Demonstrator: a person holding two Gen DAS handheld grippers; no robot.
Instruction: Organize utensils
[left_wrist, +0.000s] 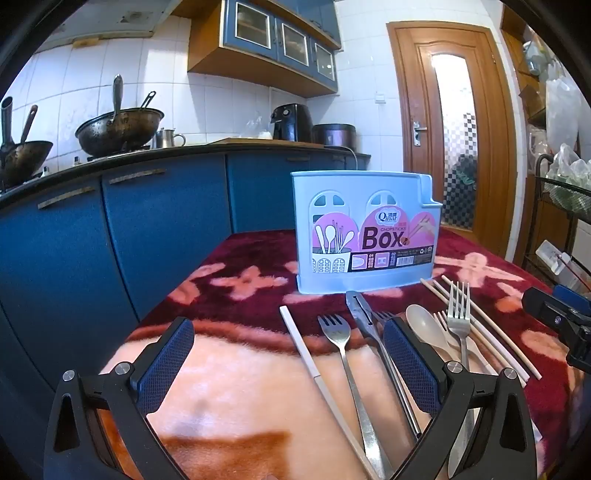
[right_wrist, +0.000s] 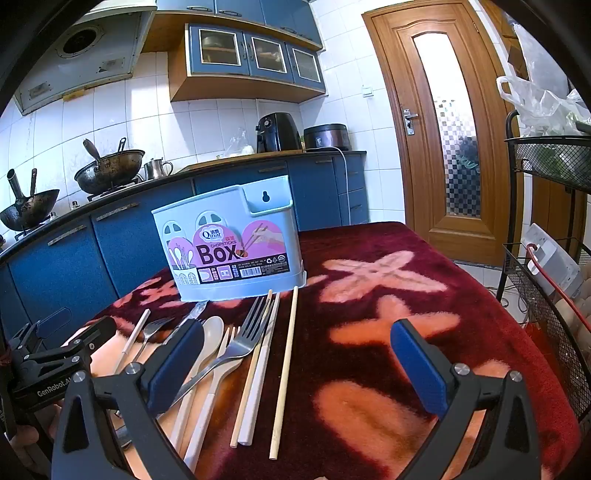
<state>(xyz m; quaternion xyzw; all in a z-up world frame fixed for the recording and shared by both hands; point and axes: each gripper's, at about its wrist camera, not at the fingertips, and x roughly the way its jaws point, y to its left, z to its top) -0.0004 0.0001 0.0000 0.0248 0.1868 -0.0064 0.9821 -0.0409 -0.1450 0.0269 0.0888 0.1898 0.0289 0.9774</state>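
Observation:
A pale blue chopsticks box stands upright on the red flowered blanket. In front of it lie a white chopstick, a steel fork, steel tongs, a beige spoon, another steel fork and wooden chopsticks. My left gripper is open above the white chopstick and fork. My right gripper is open over the wooden chopsticks. Nothing is held.
Blue kitchen cabinets with woks on the counter stand behind the table. A wooden door is at the back right. A black wire rack with bags stands close to the table's right edge.

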